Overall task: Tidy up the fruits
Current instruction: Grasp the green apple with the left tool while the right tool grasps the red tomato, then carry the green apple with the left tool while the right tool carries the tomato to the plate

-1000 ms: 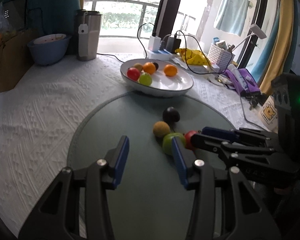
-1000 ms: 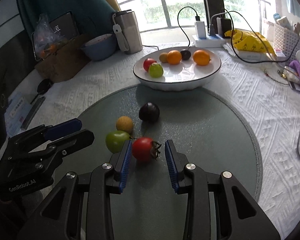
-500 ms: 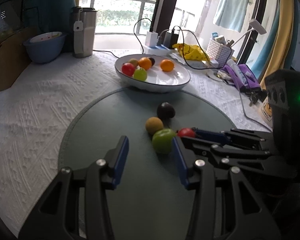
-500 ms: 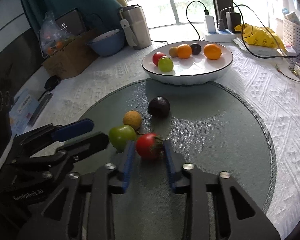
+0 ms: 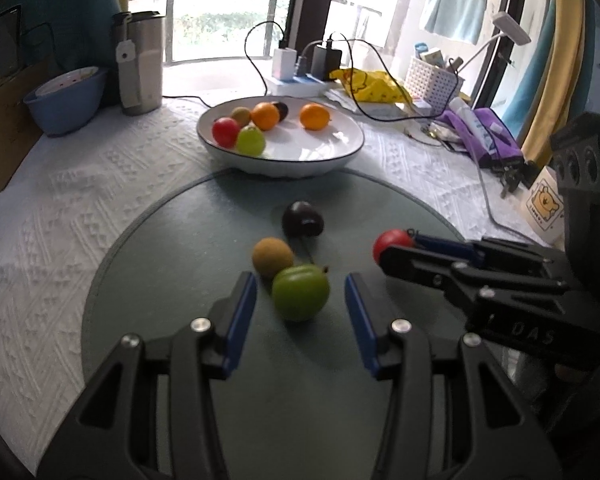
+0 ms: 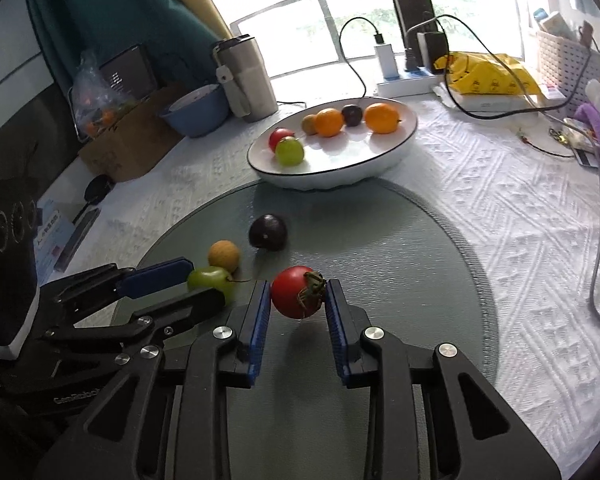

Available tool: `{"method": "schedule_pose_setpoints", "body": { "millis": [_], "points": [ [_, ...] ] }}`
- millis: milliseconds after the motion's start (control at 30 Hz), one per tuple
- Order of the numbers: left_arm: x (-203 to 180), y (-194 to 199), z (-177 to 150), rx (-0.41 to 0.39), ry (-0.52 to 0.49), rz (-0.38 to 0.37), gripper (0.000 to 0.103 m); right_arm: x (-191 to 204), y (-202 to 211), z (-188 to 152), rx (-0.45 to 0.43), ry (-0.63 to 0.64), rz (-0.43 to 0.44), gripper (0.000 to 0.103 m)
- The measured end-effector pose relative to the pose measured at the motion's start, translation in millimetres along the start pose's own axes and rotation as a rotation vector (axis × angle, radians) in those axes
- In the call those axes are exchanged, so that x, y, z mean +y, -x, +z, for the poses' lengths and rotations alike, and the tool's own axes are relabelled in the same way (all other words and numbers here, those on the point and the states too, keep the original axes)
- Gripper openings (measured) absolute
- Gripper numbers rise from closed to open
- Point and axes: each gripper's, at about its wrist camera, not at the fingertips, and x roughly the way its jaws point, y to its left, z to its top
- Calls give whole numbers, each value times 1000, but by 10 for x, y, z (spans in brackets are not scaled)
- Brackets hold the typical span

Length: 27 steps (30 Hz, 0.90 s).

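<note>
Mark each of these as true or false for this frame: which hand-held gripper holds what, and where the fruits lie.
1. The right hand-held gripper is shut on the red tomato. True.
2. The left hand-held gripper is clamped on the green fruit. False: its pads stand clear on both sides of it.
3. Six fruits lie in the white plate. True.
4. The dark plum on the round mat touches the green fruit. False: they are apart.
5. The plate holds no orange fruit. False: it holds two.
</note>
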Motion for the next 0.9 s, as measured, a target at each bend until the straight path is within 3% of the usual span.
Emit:
{"method": "schedule_pose_setpoints", "body": {
  "millis": [300, 433, 900],
  "points": [
    [-36, -57, -13, 30, -31, 21, 46, -39, 37, 13, -12, -10, 4, 30],
    [-85, -45, -26, 32, -57, 14, 33, -19, 56, 23, -17, -6, 0, 30],
    [-72, 224, 69, -27, -70, 0, 32, 41, 132, 134, -39, 19, -16, 30]
  ]
}}
